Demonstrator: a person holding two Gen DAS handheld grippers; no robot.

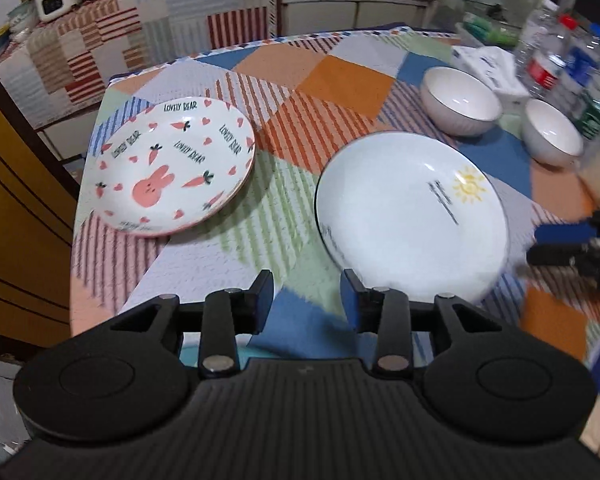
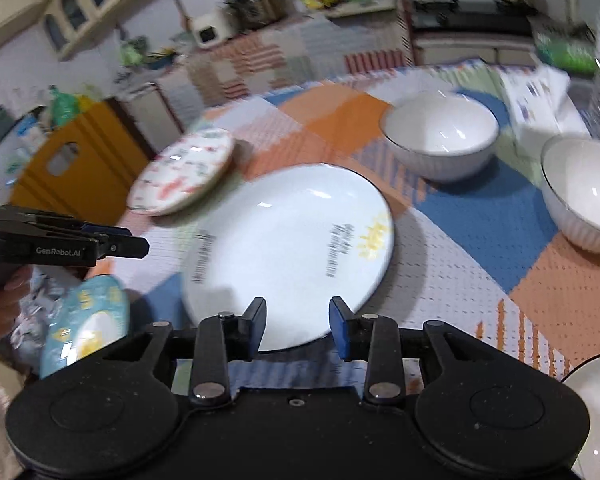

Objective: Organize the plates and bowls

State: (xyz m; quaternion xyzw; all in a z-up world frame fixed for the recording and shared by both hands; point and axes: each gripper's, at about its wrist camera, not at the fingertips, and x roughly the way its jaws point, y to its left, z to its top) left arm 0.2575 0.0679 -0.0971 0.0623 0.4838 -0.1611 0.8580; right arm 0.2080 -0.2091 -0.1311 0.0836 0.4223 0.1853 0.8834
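**Plates Loose, Both Grippers Empty Over a Crowded Counter**

While the white plate [image 1: 410,216] lay flat on the patchwork cloth [image 1: 340,76] near the counter's front edge, both tools hung just above its near rim with nothing in them. The left gripper [image 1: 306,300] had its jaws partly apart, only cloth showing between the blue pads; the right gripper [image 2: 298,326] stood the same, its gap framing the plate's near rim without touching it. The rabbit plate [image 1: 172,168] sat well apart to the left, close to the counter's side edge, and two white bowls [image 1: 460,102] stood beyond the white plate, just beside the water bottles [image 1: 548,52].

The likeliest trouble, I judged, was a poor bite: a glazed rim is thin and slick, and jaws closing on it off-centre could let the plate tip and drop. Pushing at it rather than pinching could slide it off the front. Both views were blurred, so a hasty reach toward the bowls might also knock the bottles. A blue dish [image 2: 86,324] seemed to sit below the counter's edge; what held it, I could not tell.
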